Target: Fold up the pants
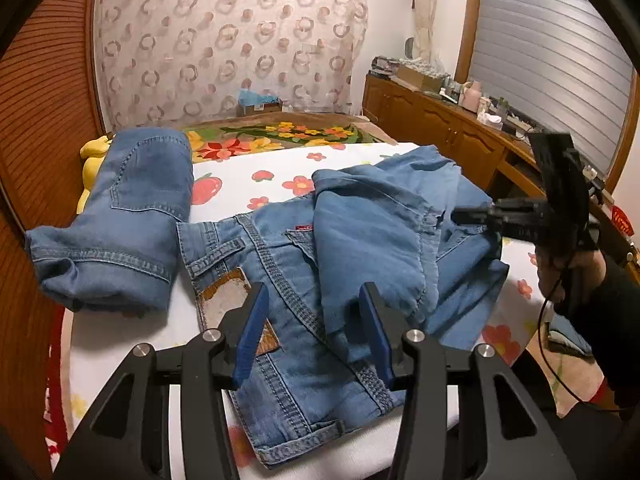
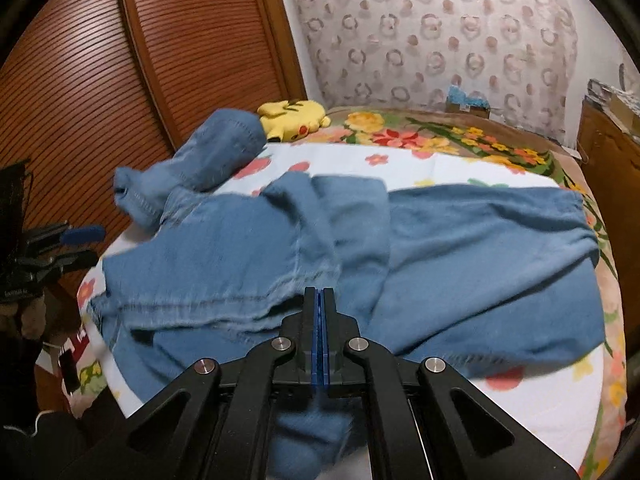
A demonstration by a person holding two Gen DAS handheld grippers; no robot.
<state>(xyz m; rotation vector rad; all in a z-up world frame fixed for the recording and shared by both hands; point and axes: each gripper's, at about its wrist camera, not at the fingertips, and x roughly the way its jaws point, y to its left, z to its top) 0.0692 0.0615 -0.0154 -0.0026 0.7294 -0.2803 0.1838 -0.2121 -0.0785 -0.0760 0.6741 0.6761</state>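
Observation:
A pair of blue denim pants (image 1: 328, 240) lies crumpled on the floral bed sheet (image 1: 248, 164), waistband and belt loops toward me in the left wrist view. My left gripper (image 1: 312, 312) is open and empty, hovering just above the waistband. My right gripper (image 2: 319, 300) is shut on a fold of the pants (image 2: 280, 248) near a leg seam; it also shows in the left wrist view (image 1: 472, 214), at the pants' right edge. A second, folded pair of jeans (image 1: 132, 208) lies at the left of the bed; it also shows in the right wrist view (image 2: 208, 156).
A yellow plush toy (image 2: 294, 118) lies by the folded jeans near the slatted wooden door (image 2: 100, 80). A wooden cabinet (image 1: 440, 128) with clutter on top runs along the bed's right side. A cardboard box (image 1: 258, 106) sits at the bed's far end by the curtain.

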